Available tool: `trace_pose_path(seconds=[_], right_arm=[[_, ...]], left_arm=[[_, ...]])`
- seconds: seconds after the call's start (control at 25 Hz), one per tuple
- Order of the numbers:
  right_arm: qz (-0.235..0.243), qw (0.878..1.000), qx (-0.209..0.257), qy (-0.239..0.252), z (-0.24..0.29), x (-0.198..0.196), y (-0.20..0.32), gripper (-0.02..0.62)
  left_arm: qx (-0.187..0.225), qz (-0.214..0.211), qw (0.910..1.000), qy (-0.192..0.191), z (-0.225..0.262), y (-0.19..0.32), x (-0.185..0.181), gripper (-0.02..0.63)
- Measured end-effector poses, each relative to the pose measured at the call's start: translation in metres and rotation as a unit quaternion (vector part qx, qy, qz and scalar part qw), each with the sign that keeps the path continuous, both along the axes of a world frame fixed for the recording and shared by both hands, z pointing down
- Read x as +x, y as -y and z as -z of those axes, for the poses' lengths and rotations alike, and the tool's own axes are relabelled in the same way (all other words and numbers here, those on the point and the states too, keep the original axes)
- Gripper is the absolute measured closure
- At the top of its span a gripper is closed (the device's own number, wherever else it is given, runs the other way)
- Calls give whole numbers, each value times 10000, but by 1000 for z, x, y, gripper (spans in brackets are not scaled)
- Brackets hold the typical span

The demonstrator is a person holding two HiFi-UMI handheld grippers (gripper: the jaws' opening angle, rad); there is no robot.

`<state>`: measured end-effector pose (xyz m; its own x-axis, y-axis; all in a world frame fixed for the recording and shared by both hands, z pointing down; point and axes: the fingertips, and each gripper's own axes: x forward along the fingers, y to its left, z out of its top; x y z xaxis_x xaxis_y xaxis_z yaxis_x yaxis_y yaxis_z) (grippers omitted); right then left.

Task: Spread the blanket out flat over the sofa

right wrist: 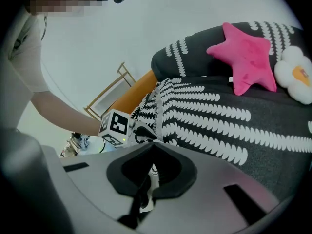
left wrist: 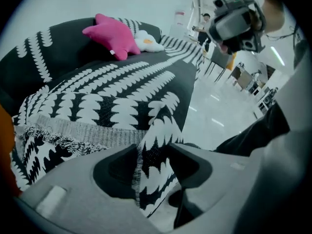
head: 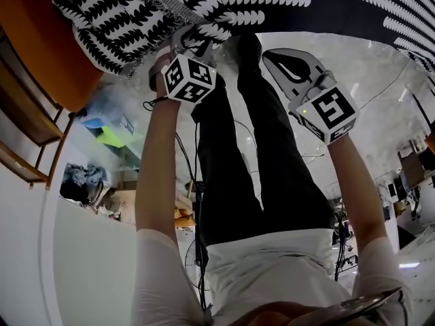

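The black blanket (head: pixel 204 5) with white leaf rows lies over the sofa (head: pixel 61 39), whose orange arm shows at the left. My left gripper (head: pixel 189 41) is at the blanket's near corner. In the left gripper view its jaws (left wrist: pixel 153 165) stand apart, and a hanging fold of the blanket (left wrist: pixel 122 91) runs loosely between them. My right gripper (head: pixel 275 56) hovers to the right, just off the blanket's edge. In the right gripper view its jaws (right wrist: pixel 150 177) are drawn to a narrow slit with a thin strip of patterned cloth in it. The blanket (right wrist: pixel 219 126) covers the seat behind them.
A pink star cushion (left wrist: pixel 109 35) and a white flower cushion (left wrist: pixel 146 42) lie on the blanket at the sofa's far end. A wooden shelf (head: pixel 27 128) stands beside the orange arm. The person's dark-trousered legs (head: pixel 258 155) are close to the sofa. Chairs (left wrist: pixel 234 72) stand across the pale floor.
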<state>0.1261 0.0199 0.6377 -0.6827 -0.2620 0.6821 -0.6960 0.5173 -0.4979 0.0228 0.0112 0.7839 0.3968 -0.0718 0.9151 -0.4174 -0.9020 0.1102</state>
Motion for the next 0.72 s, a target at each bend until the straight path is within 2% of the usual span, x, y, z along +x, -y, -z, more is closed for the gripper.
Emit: trace_pose_path(seconds=[0.04, 0.12, 0.16, 0.4, 0.72], right_arm=[[-23, 10000, -19, 12, -2, -1, 1, 597], [-50, 10000, -54, 18, -6, -2, 1, 597], [-58, 10000, -66, 20, -7, -3, 1, 597], [-17, 10000, -90, 9, -2, -10, 0, 597], [152, 9999, -7, 20, 13, -28, -3, 597]], left_arm=[[15, -91, 9999, 132, -6, -2, -2, 404], [35, -86, 9996, 255, -13, -5, -4, 527], [-8, 20, 9997, 231, -12, -6, -4, 559], [-527, 861, 9947, -198, 11, -11, -10, 572], [-657, 1572, 9841, -503, 46, -21, -30, 573]])
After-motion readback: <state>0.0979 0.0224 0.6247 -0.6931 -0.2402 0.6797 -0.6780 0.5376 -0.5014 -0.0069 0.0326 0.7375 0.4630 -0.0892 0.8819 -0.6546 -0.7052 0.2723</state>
